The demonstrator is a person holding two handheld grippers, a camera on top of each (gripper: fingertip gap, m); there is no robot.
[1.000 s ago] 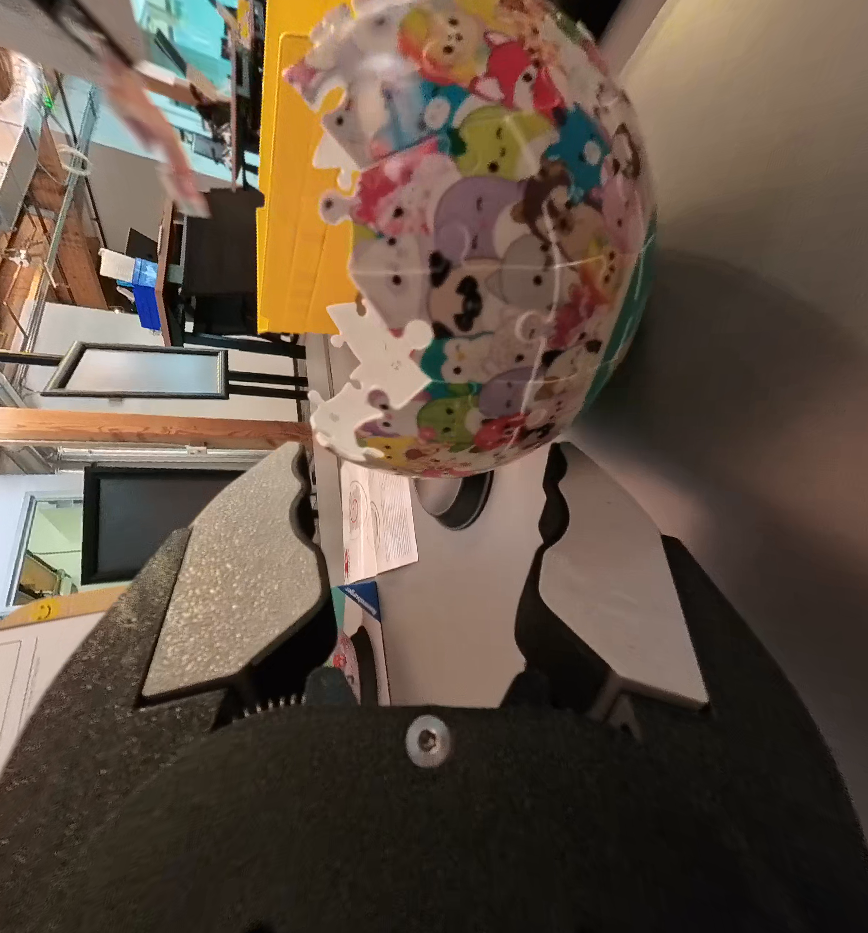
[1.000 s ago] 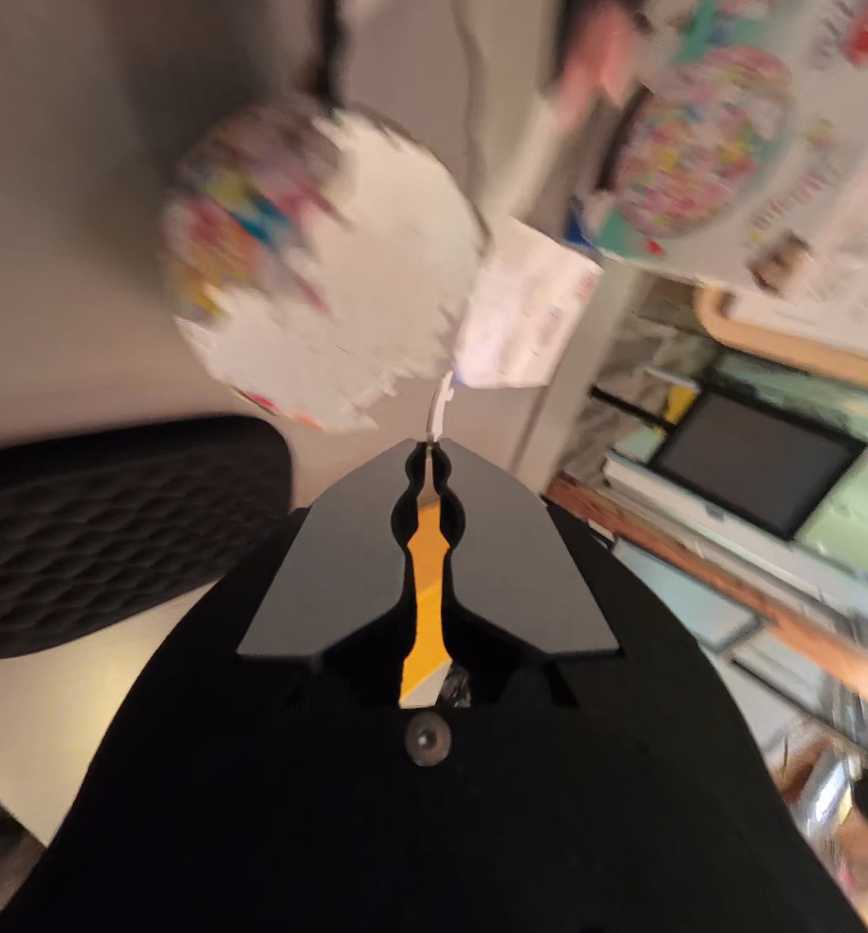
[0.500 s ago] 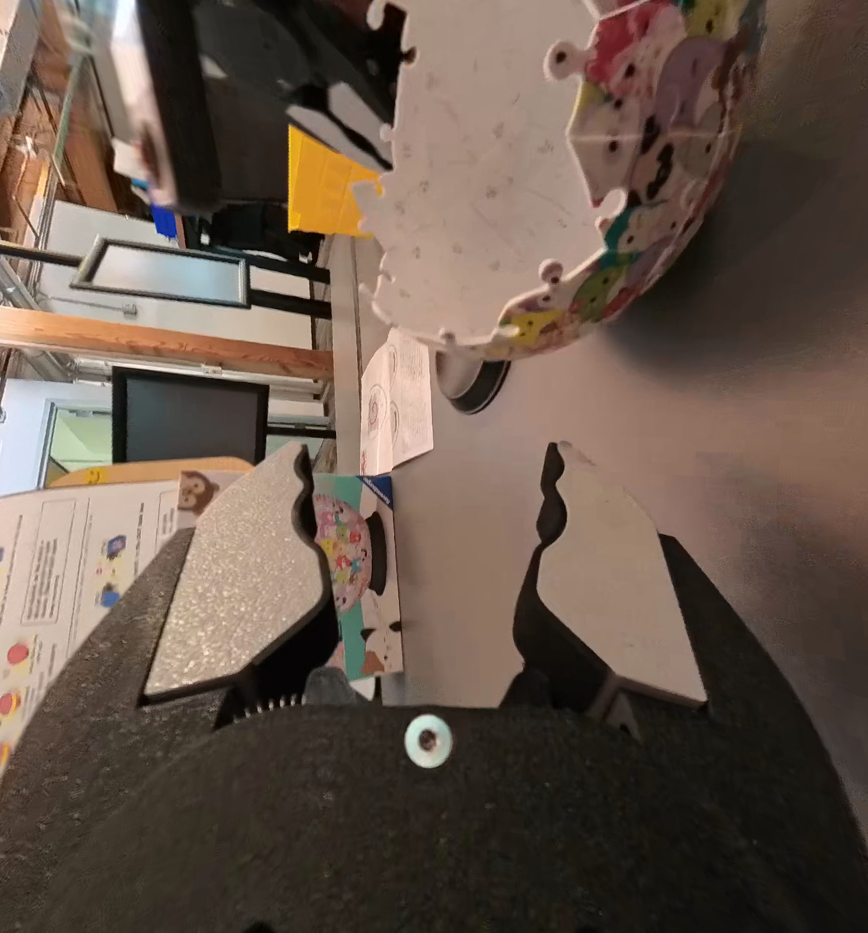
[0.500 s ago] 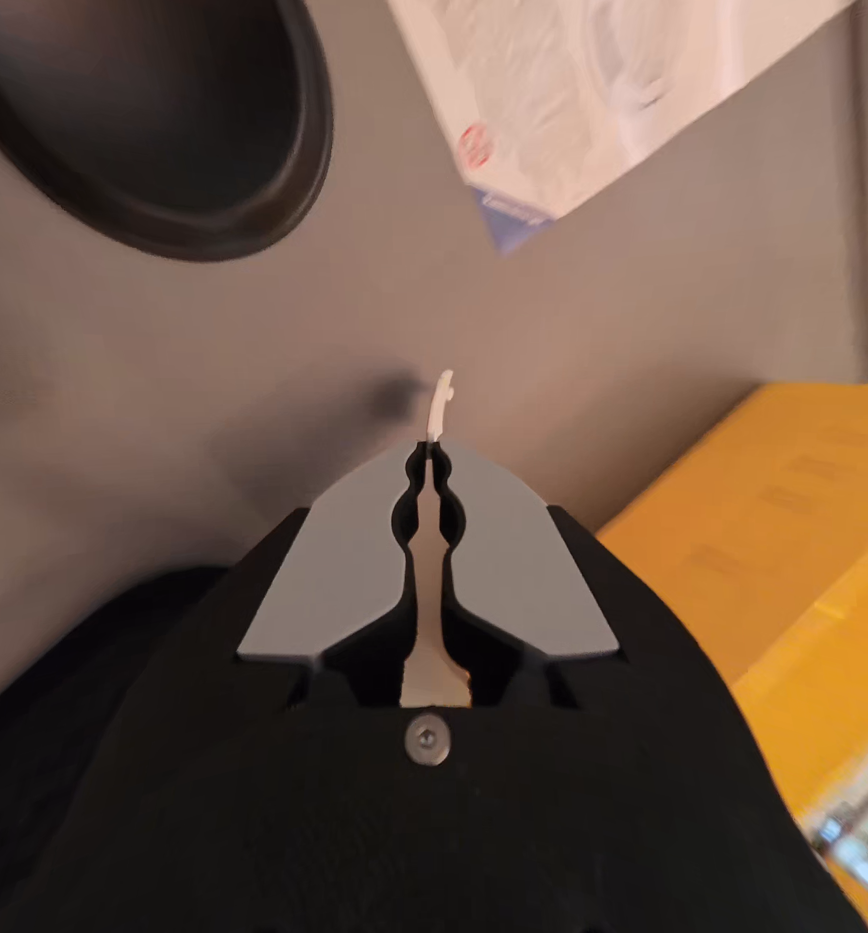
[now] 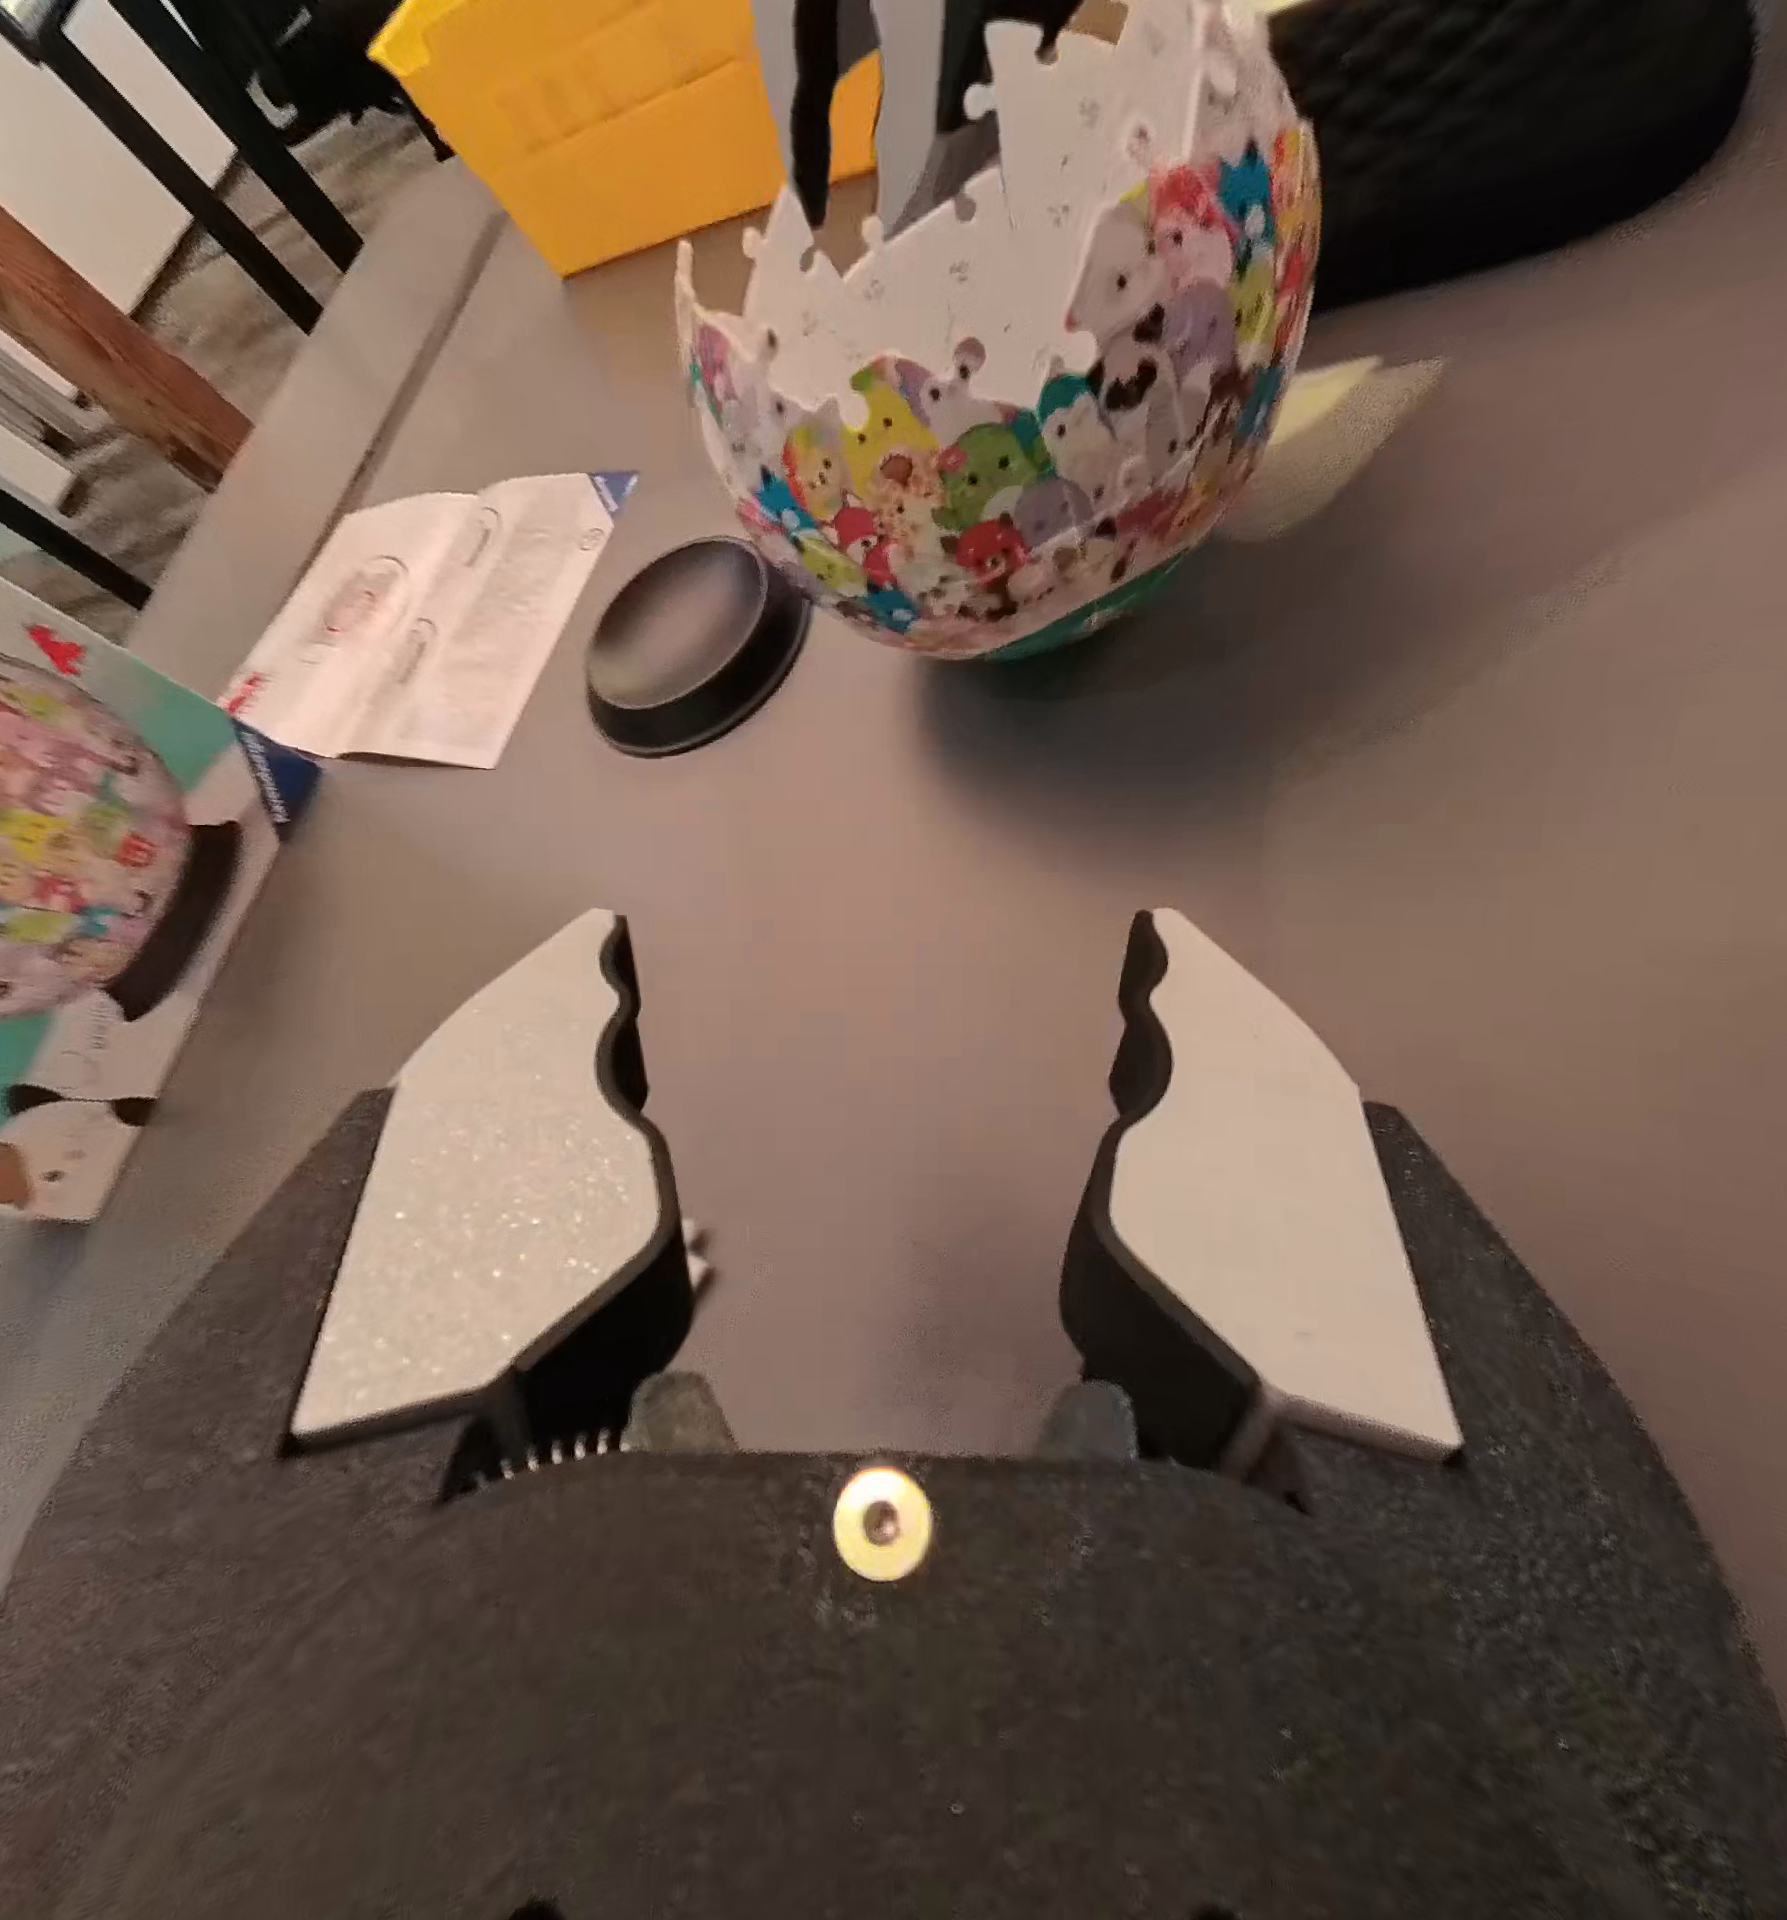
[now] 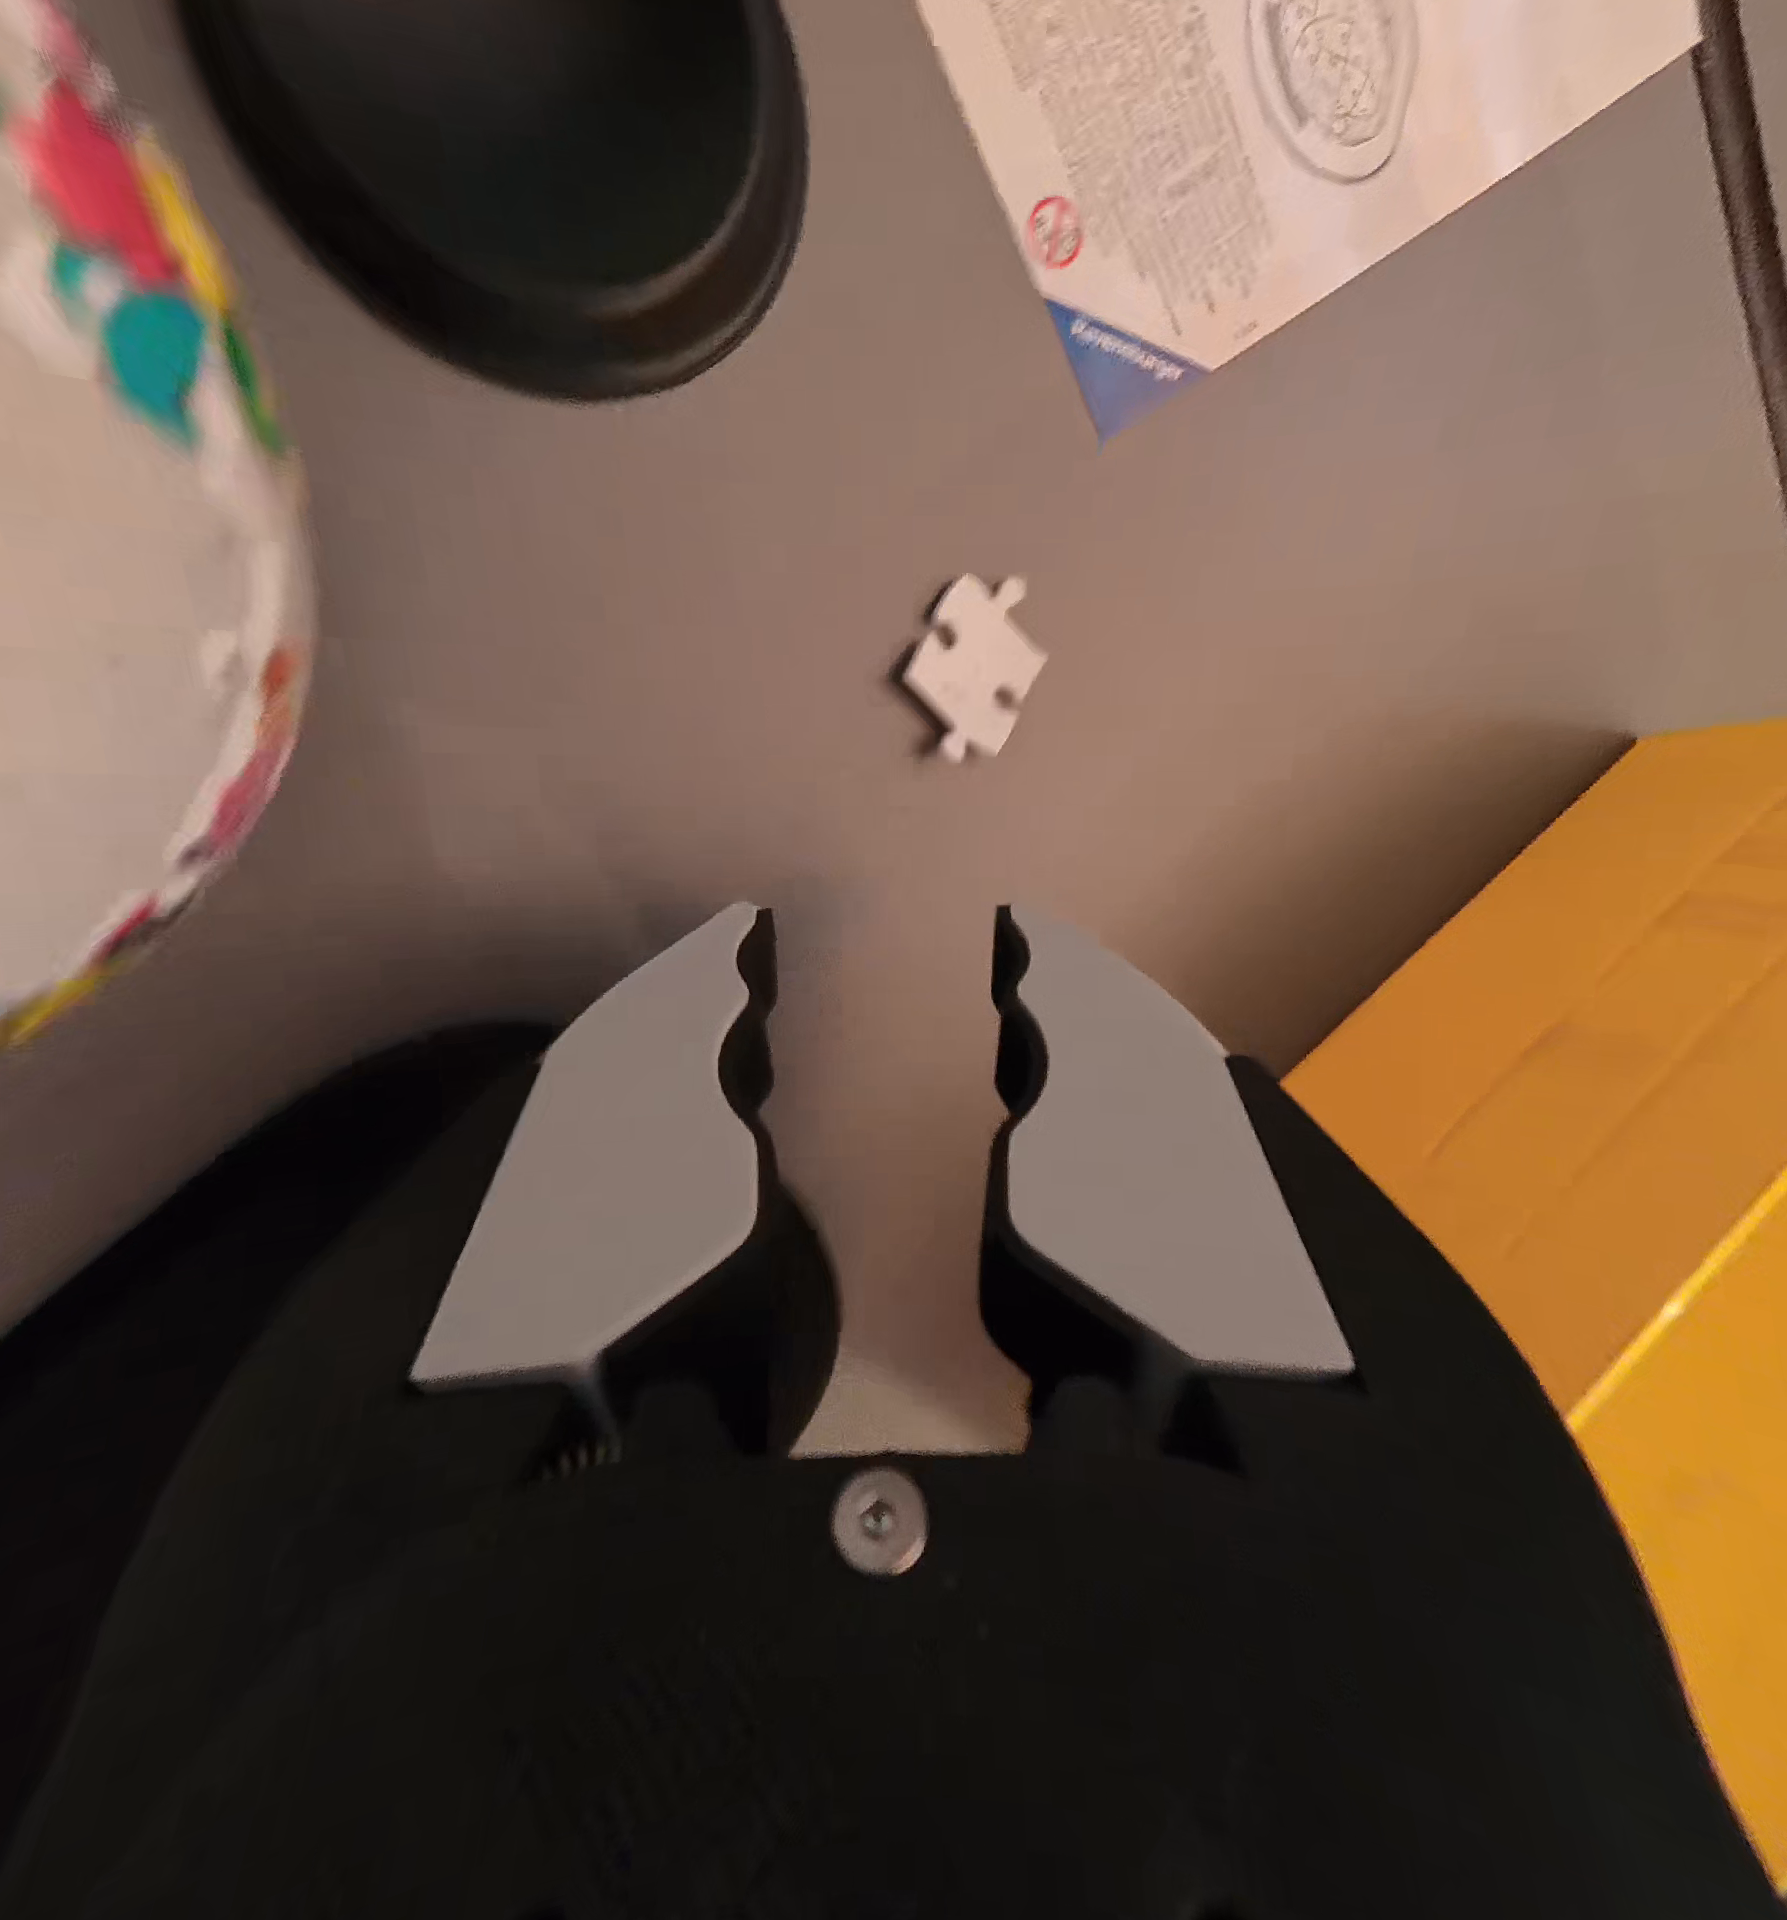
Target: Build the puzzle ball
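Lying white side up on the grey surface [image 6: 556,644], a loose puzzle piece [image 6: 975,668] sits just ahead of the right tongs [image 6: 881,920], whose fingers stand apart and empty. Left of them the puzzle ball [image 6: 89,582] is blurred and cut off by the frame. Ahead of the left tongs [image 5: 873,930], also spread wide and empty, the half-built ball [image 5: 1014,416] rests with bare surface between; its jagged rim hides the inside. A black stand [image 5: 697,649] sits just left of it.

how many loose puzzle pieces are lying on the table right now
1: a single puzzle piece, white side up, lies on the grey table just ahead of the open right gripper. Others may be hidden behind the puzzle ball.
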